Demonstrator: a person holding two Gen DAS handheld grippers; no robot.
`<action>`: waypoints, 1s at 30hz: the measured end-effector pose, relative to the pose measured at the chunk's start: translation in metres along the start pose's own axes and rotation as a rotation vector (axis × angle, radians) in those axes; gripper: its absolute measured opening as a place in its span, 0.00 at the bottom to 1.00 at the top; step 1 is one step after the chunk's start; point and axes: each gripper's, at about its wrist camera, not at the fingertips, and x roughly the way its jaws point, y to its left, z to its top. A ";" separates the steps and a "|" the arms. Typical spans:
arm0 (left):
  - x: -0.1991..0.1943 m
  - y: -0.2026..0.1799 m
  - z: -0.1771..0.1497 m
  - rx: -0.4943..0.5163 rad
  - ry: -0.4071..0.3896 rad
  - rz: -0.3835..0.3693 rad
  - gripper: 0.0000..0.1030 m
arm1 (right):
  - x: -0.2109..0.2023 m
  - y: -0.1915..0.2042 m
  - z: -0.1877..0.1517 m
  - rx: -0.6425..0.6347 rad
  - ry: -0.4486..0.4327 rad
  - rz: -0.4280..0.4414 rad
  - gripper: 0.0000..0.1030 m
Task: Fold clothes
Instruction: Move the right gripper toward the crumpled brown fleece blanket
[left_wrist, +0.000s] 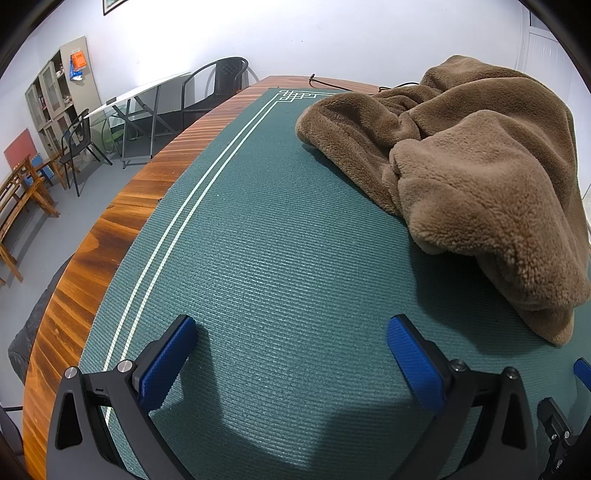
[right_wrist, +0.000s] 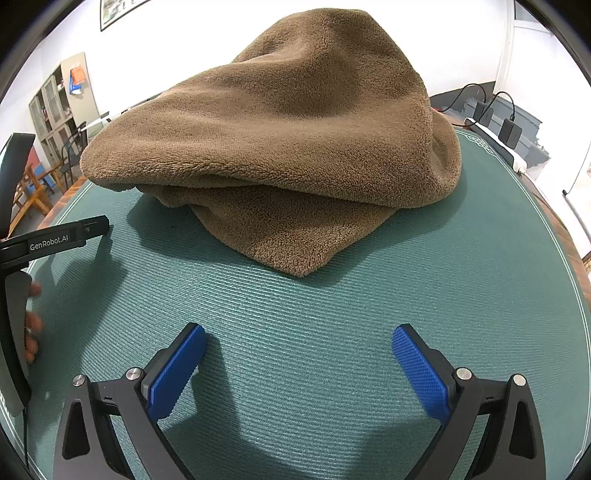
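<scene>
The left gripper (left_wrist: 291, 328) and the right gripper (right_wrist: 299, 338) are held wide apart over the green mat (left_wrist: 258, 240), nothing between their blue pads (right_wrist: 177, 373). Beyond them, a crumpled brown fleece garment (right_wrist: 280, 147) is heaped on the mat, edged by the wooden table (left_wrist: 122, 206).

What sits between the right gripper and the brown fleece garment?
Nothing visible. Only bare green mat lies between the open right gripper and the brown fleece garment. The left gripper, also open, is off to its left side.
</scene>
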 end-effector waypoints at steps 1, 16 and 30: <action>-0.001 0.000 0.000 -0.001 0.008 -0.004 1.00 | 0.000 0.000 0.000 0.000 0.001 0.000 0.99; -0.038 -0.014 0.018 0.076 0.039 -0.110 1.00 | 0.001 0.001 0.001 0.003 0.002 -0.009 0.99; -0.033 -0.002 0.023 0.002 0.121 -0.180 1.00 | 0.003 -0.027 0.025 0.102 0.103 -0.041 0.99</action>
